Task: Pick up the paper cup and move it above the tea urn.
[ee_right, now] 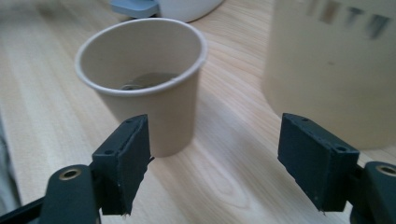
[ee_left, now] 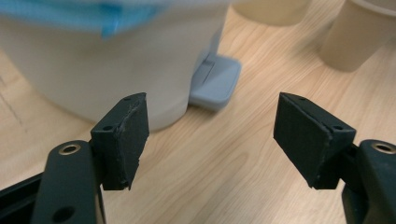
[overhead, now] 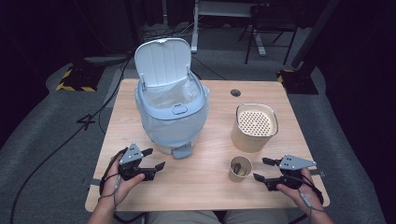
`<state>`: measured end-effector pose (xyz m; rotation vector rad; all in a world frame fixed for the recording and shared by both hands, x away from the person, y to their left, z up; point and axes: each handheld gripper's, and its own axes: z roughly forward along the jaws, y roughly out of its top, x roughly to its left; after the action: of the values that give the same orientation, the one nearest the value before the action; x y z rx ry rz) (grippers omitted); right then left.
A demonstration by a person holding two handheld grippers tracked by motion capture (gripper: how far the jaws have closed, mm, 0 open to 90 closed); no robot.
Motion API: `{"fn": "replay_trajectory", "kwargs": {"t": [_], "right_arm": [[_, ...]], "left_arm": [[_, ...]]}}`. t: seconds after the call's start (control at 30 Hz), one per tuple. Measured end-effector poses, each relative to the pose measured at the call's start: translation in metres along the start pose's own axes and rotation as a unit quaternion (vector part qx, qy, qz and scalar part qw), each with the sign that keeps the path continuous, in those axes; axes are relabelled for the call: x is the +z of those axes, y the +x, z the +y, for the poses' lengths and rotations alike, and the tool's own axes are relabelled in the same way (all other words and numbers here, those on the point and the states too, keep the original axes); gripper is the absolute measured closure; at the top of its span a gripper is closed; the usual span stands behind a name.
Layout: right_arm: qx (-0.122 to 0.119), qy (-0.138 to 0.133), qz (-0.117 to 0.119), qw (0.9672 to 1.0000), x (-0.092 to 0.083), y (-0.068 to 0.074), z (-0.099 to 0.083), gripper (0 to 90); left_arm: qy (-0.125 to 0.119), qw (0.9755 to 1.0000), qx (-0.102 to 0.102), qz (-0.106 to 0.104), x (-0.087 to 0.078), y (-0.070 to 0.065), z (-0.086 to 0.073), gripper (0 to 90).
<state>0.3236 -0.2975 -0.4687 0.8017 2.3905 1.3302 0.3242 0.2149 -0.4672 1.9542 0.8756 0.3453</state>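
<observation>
A pale blue pedal bin (overhead: 172,116) stands mid-table with its lid (overhead: 163,60) raised and a clear liner bag inside. My left gripper (overhead: 155,158) hovers low at the front left, open and empty, pointing at the bin's base (ee_left: 116,60) and grey foot pedal (ee_left: 215,81); the open jaws (ee_left: 212,135) hold nothing. A small paper cup (overhead: 240,168) with dark bits at its bottom stands front right. My right gripper (overhead: 259,169) is just right of it, open, with the cup (ee_right: 140,84) ahead of its left jaw, apart from the pads (ee_right: 215,154).
A beige canister (overhead: 254,127) with a perforated insert stands behind the cup, close on the right in the right gripper view (ee_right: 336,60). A cable hole (overhead: 236,93) lies at the table's back. Bare wood (overhead: 196,186) spreads between my hands. The table edge (overhead: 205,207) runs near my wrists.
</observation>
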Motion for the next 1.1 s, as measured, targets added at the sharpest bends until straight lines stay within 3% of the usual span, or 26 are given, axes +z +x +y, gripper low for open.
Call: {"fn": "replay_trajectory", "kwargs": {"t": [0.1,0.17,0.27,0.3,0.33,0.5,0.53,0.7,0.73,1.1], "right_arm": [[-0.004,-0.001,0.013,0.9999,0.003,0.006,0.003,25.3],[-0.003,-0.006,0.028,0.9996,0.008,0.011,0.005,24.7],[-0.008,-0.002,0.033,0.9994,0.014,0.017,0.005,23.1],[-0.007,-0.001,0.034,0.9994,0.016,0.018,0.005,22.7],[-0.007,0.001,0.033,0.9994,0.019,0.020,0.004,22.6],[-0.015,0.004,0.033,0.9993,0.030,0.028,0.005,22.6],[-0.023,-0.007,0.032,0.9992,0.037,0.031,0.005,23.0],[-0.020,-0.028,0.014,0.9993,0.048,0.035,0.006,23.6],[-0.025,-0.024,0.012,0.9993,0.052,0.035,0.006,24.3],[-0.028,-0.024,0.012,0.9992,0.059,0.035,0.004,28.2]], "left_arm": [[0.015,0.9997,-0.013,0.011,0.006,0.004,-0.006,26.6],[0.028,0.9993,-0.012,0.023,0.009,0.006,-0.010,26.4],[0.060,0.9969,-0.020,0.046,0.017,0.008,-0.016,26.3],[0.060,0.9969,-0.020,0.046,0.017,0.008,-0.016,26.2],[0.071,0.9958,-0.019,0.054,0.021,0.009,-0.019,26.1],[0.082,0.9949,-0.014,0.058,0.027,0.011,-0.023,25.0],[0.093,0.9937,-0.009,0.062,0.027,0.010,-0.023,24.7],[0.103,0.9925,0.000,0.066,0.028,0.009,-0.023,24.2],[0.116,0.9907,0.004,0.070,0.028,0.008,-0.024,24.2],[0.118,0.9903,0.003,0.073,0.029,0.007,-0.024,22.9]]}}
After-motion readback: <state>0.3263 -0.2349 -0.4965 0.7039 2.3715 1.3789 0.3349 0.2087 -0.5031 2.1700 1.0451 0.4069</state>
